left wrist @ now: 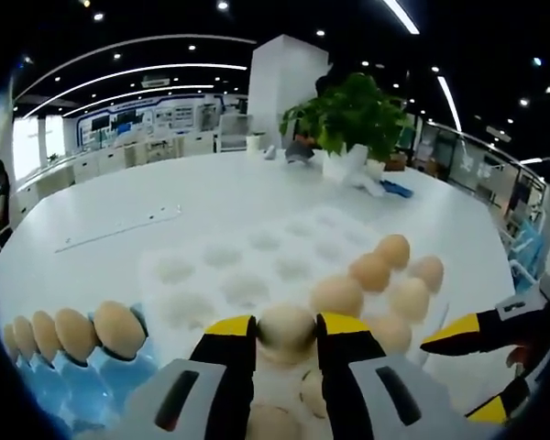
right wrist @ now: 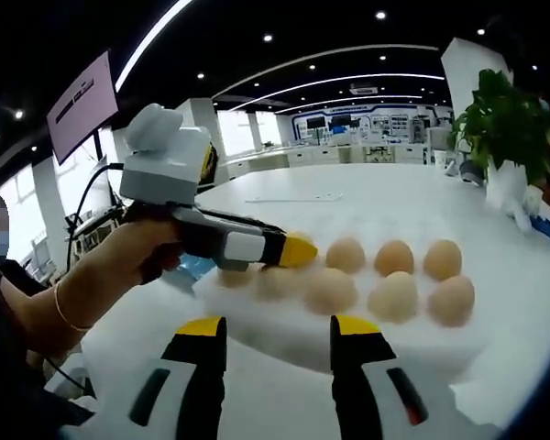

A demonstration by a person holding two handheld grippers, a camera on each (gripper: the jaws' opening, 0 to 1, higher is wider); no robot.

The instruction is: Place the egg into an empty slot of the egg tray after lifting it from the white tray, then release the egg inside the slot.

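The left hand-held gripper (left wrist: 287,332) grips an egg (left wrist: 286,327) over the near edge of the white egg tray (left wrist: 257,261); lower it squarely into an empty slot before letting go. A blue tray (left wrist: 64,385) holds more eggs at the left. The right hand-held gripper (right wrist: 278,332) stands open, holding nothing. The white surface (left wrist: 119,206) runs to a potted plant (left wrist: 348,115) in a showroom.

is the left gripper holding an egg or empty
Holding one. In the left gripper view the left gripper's yellow-tipped jaws are closed on a pale beige egg, held above the white foam egg tray.
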